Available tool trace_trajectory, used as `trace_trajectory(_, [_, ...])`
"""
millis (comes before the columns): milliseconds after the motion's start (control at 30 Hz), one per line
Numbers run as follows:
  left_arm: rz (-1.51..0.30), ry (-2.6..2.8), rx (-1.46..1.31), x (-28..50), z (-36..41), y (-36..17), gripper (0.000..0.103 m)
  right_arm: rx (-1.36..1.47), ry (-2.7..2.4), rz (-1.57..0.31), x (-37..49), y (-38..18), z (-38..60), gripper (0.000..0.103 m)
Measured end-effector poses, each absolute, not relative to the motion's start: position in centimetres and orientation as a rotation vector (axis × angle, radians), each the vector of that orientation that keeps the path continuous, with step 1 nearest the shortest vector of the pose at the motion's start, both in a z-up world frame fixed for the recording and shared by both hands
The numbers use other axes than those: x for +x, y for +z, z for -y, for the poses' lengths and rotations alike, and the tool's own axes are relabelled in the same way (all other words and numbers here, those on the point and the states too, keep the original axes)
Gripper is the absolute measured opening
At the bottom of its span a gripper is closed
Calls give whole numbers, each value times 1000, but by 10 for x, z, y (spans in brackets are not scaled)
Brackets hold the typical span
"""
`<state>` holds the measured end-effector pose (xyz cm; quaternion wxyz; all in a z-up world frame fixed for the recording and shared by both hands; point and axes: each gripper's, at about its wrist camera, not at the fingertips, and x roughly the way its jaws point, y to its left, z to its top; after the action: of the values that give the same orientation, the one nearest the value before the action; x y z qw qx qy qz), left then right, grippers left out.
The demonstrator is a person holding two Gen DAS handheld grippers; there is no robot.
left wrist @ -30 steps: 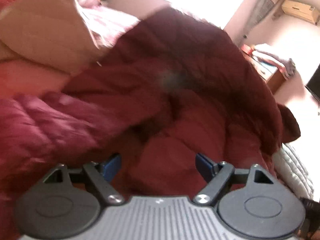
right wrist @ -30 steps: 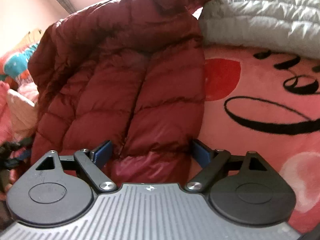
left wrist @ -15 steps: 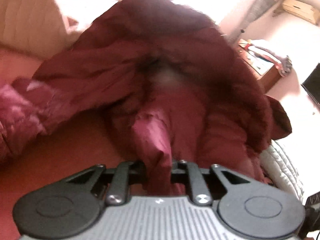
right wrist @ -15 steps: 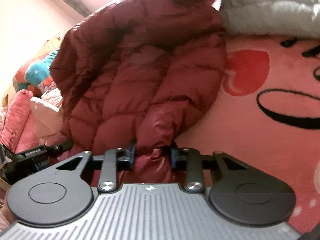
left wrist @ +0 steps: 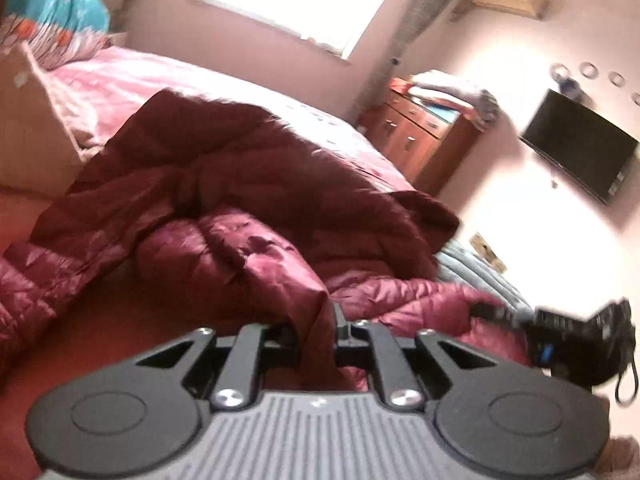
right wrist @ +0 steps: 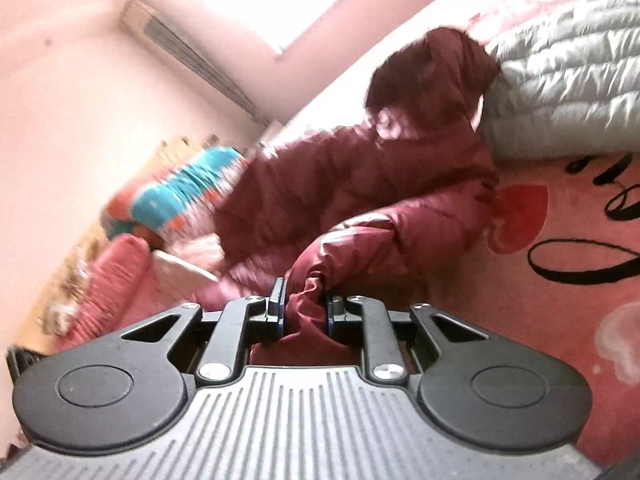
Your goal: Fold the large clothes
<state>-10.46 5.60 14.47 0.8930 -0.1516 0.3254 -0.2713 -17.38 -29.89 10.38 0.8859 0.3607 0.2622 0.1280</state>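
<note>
A dark red puffer jacket lies crumpled on the bed. In the left wrist view my left gripper is shut on a fold of its shiny fabric, which rises off the bed. In the right wrist view the jacket stretches away toward its hood. My right gripper has a bunched edge of the jacket between its jaws, which are closing, and the pads press on the fabric. That right gripper also shows low at the right of the left wrist view, gripping the jacket's edge.
A grey quilted garment lies beside the jacket's hood. A pink blanket with black drawing covers the bed. Pillows, one teal and one beige, sit at the head. A wooden cabinet and a wall television stand beyond.
Both grippers went from wide open around the jacket's edge to closed on it. Both then rose, lifting the gripped fabric, and the views tilted up toward the room.
</note>
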Motion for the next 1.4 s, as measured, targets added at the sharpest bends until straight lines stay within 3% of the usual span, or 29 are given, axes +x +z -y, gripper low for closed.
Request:
trace_trajectory(233, [-719,-658,-206,-156,-58,172,10,805,309,-485,-224,139,316,22])
trace_trajectory(533, [-884,-661,-70,-182,-53,158,16,791,222,-678,-259,122,325,27])
trace_trajectory(600, [-913,-651,-67,-184,-53,158,18,789,177,-719,-262,113,329,34])
trace_trajectory(667, [-916,-649,-53,-188,-53,165,25,773,118,-747,-263,110,328,53])
trace_trajectory(767, [-896,-643,-37,-192,-53,180,38,730,63,-728,-272,115,336,74])
trace_trajectory(900, [-835,-626,-25,-196,-56,197,51,627,16,-662,-278,135,340,79])
trace_trajectory(1000, [-794,-578,-43,-185,-64,199,52,575,34,-584,-275,155,337,89])
trace_trajectory(1067, [-765,-560,-66,-174,-66,197,52,525,61,-536,-262,164,328,101])
trace_trajectory(1400, [-672,-420,-186,-125,-79,173,53,393,150,-494,-198,147,296,102])
